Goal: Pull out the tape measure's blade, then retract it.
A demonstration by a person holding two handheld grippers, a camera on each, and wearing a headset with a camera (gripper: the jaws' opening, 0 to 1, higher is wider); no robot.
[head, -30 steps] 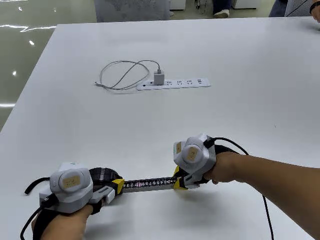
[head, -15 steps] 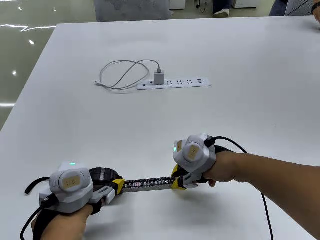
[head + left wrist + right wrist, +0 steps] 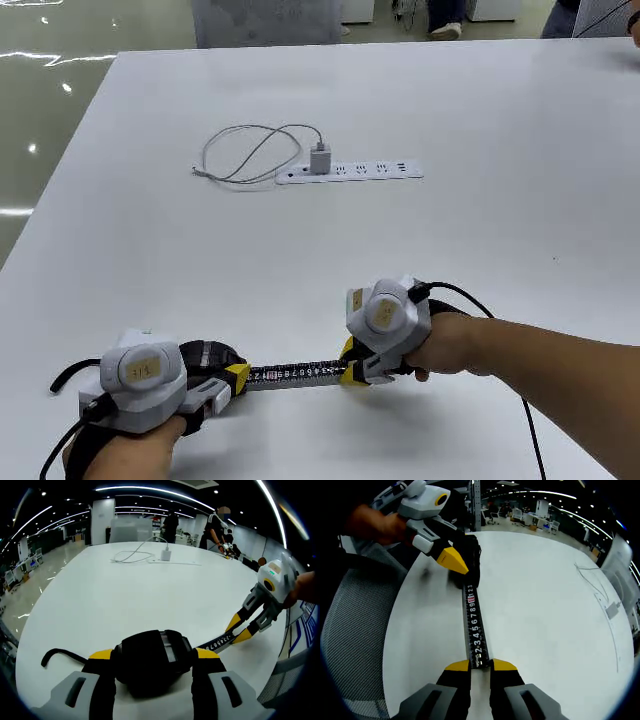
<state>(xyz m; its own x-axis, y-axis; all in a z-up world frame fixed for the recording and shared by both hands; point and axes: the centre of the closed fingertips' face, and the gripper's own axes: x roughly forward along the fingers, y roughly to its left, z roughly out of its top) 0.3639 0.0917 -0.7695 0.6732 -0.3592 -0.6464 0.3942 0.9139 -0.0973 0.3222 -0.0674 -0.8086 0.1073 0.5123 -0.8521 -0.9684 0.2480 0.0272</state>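
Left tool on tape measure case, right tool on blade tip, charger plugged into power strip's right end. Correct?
No. The charger sits at the left end of the power strip, per the head view. The left tool does clamp the tape measure case and the right tool the blade tip.

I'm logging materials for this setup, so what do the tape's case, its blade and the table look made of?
Case: probably matte black plastic or rubber; dull sheen, rounded edges.
Blade: likely thin coated metal; dark, pale printed numerals, runs flat and straight.
Table: smooth white top, perhaps laminate; soft reflections, no grain.
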